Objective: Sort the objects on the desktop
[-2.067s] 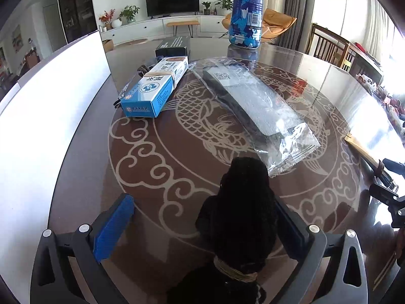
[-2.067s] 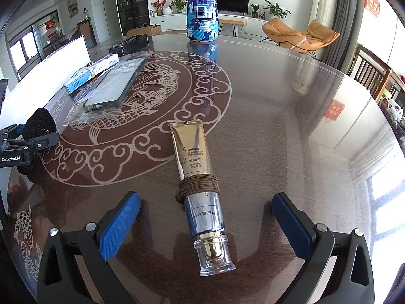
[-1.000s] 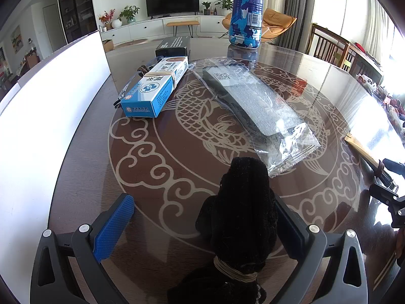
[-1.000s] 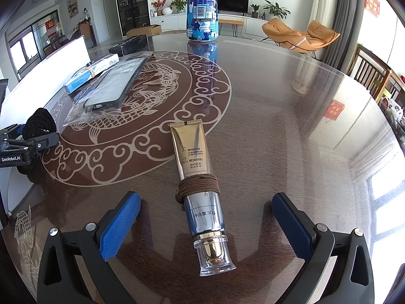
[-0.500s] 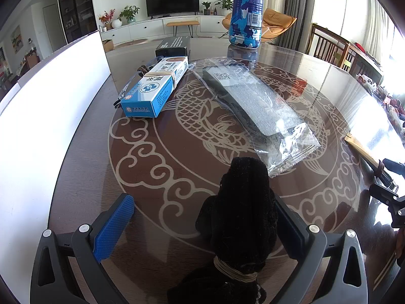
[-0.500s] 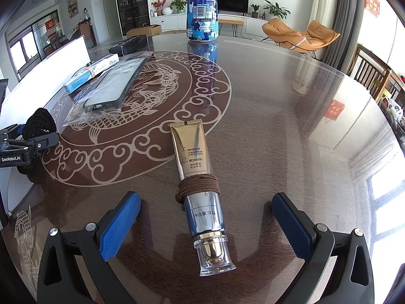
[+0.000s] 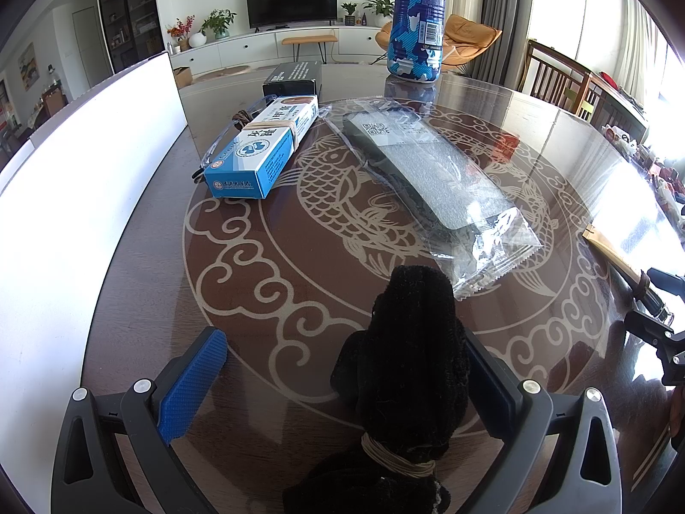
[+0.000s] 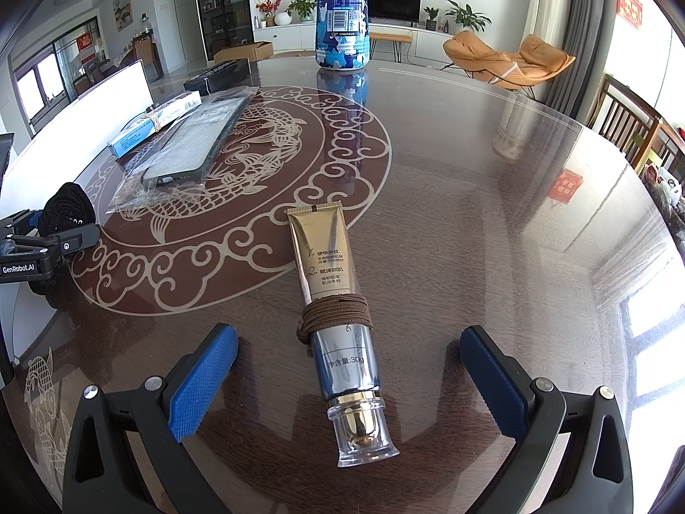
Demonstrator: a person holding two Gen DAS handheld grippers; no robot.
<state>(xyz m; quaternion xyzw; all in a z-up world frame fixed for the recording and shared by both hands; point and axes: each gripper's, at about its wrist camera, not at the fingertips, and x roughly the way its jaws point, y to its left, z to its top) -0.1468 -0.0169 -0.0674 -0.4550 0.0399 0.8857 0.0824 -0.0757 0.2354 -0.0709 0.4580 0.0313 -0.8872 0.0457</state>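
Worktop (image 8: 492,180) is glossy, so things may skid. Plastic packet (image 7: 432,180) lies mid-worktop, crinkly, easy to snag. Left tool (image 7: 342,381) spread; black sock bundle (image 7: 411,355) sits off-centre against one pad, may roll out. Right tool (image 8: 349,375) spread around tube (image 8: 338,312), not touching; round tube could squirt free. Nothing has moved since earlier frames.

Glossy glass-topped bench (image 8: 492,197), mirror-smooth. Fuzzy matt black cloth (image 7: 415,342), bound with a rubber band. Crinkly clear plastic bag (image 7: 436,180). Printed cardboard box (image 7: 261,150). Shiny gold-and-silver tube (image 8: 334,291) with clear plastic cap, wrapped in brown cord. Ribbed blue rubbery pads (image 8: 201,381) on matt black plastic jaws.
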